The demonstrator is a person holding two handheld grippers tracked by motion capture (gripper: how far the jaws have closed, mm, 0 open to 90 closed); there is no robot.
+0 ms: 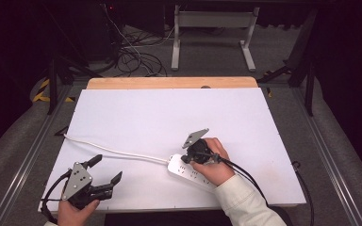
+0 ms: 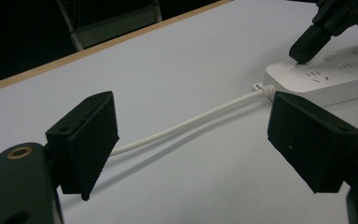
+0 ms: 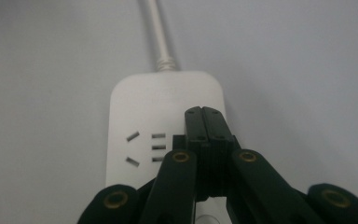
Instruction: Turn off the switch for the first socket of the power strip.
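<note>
A white power strip point(image 1: 179, 169) lies on the white tabletop point(image 1: 169, 113) near its front edge, and its white cable point(image 1: 118, 151) runs off to the left. My right gripper point(image 1: 187, 157) is shut, its joined tips pointing down onto the top of the strip's cable end. The right gripper view has the closed jaws point(image 3: 203, 112) resting on the strip point(image 3: 163, 102) beside a set of socket slots. My left gripper point(image 1: 107, 168) stands open at the front left corner, nothing between its jaws. In its own view point(image 2: 198, 140) the cable point(image 2: 191, 122) leads to the strip point(image 2: 335, 77).
A wooden strip point(image 1: 169, 83) borders the table's far edge. Beyond it, loose cables point(image 1: 132, 52) lie on the floor beside a white frame's legs point(image 1: 212, 37). Metal rails point(image 1: 37, 141) run along both sides of the table.
</note>
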